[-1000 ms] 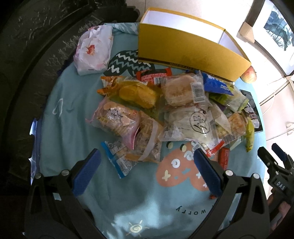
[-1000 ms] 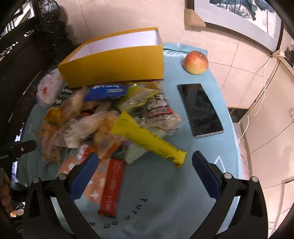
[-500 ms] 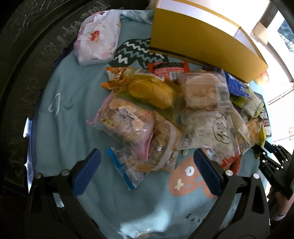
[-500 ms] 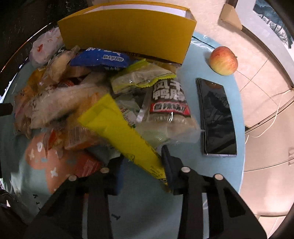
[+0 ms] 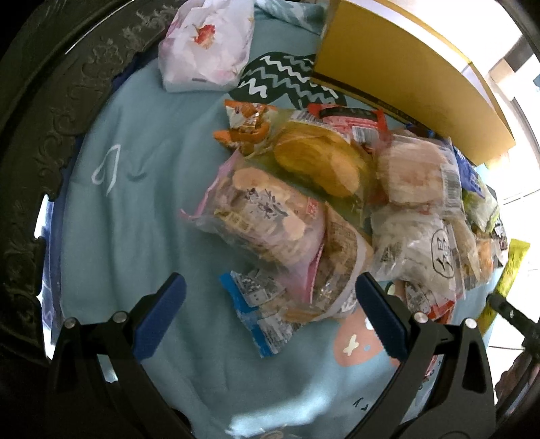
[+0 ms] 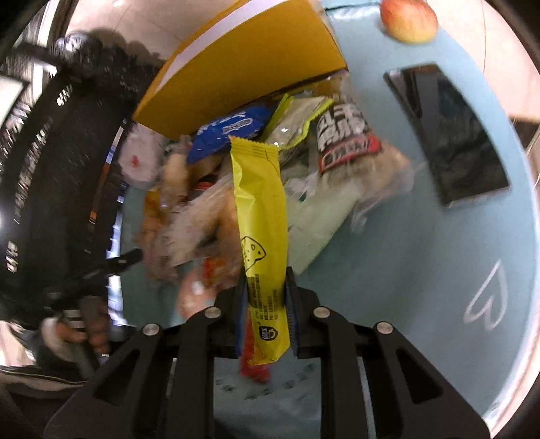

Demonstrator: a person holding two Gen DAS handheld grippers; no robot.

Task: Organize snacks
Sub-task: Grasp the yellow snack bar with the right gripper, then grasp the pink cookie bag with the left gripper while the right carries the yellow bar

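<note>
Right gripper [image 6: 266,297]: clamped on long yellow snack bar [image 6: 260,216].
Left gripper [image 5: 270,310]: jaws wide apart, holding nothing, above blue-edged packet [image 5: 260,310].
Yellow box [image 5: 405,81]: behind snack pile.

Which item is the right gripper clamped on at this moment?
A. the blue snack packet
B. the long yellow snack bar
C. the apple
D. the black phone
B: in the right wrist view, the right gripper has its fingers pressed against both sides of the long yellow snack bar, while the apple and black phone lie apart on the table.
</note>
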